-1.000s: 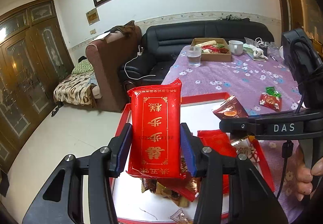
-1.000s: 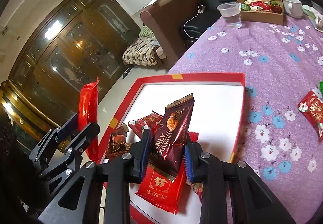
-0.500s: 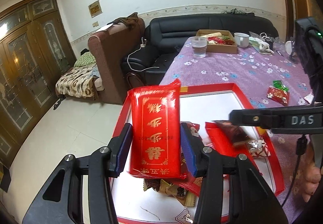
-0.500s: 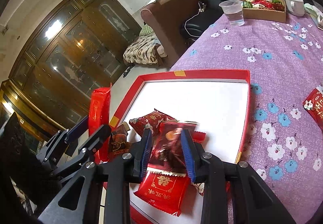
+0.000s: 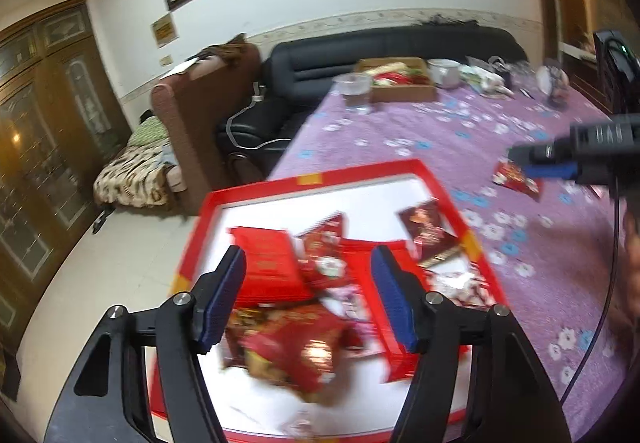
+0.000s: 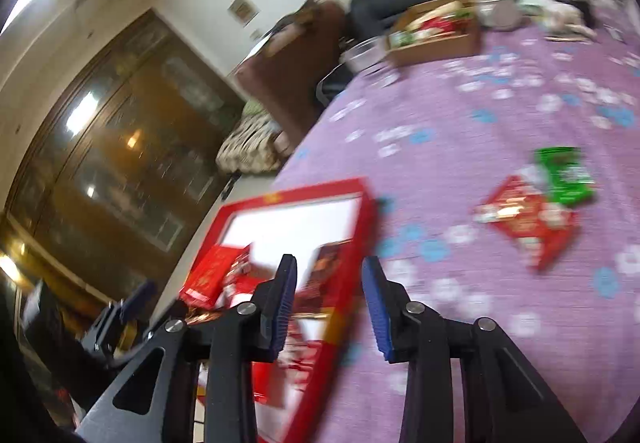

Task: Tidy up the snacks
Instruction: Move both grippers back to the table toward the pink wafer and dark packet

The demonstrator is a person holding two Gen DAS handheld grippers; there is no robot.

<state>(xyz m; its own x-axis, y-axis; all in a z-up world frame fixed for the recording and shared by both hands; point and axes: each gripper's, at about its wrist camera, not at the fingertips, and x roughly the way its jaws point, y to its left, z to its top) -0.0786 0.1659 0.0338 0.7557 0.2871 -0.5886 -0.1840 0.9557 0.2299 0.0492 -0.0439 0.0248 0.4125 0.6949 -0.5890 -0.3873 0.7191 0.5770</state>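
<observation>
My left gripper (image 5: 308, 263) hovers over the red-rimmed tray (image 5: 360, 168), its jaws opening with nothing pressed between the pads. The long red packet (image 5: 268, 259) lies in the tray just under them, on a heap of red snack packs. A dark brown packet (image 5: 430, 227) rests by the tray's right rim. My right gripper (image 6: 330, 291), jaws opening and empty, hangs over that rim (image 6: 352, 243) and the purple cloth. A red packet (image 6: 528, 223) and a green packet (image 6: 564, 175) lie loose on the cloth to its right. The right gripper (image 5: 536, 161) shows at the left wrist view's right edge.
At the table's far end stand a cardboard box of snacks (image 5: 400, 83), a clear cup (image 5: 356, 91) and a white mug (image 5: 444, 71). The table's left edge drops to the floor beside the tray. A black sofa (image 5: 380, 47) and a brown armchair (image 5: 208, 99) stand beyond.
The left gripper let go of the long red packet, which now lies in the tray. The right gripper dropped the brown packet into the tray and swung right over the cloth.
</observation>
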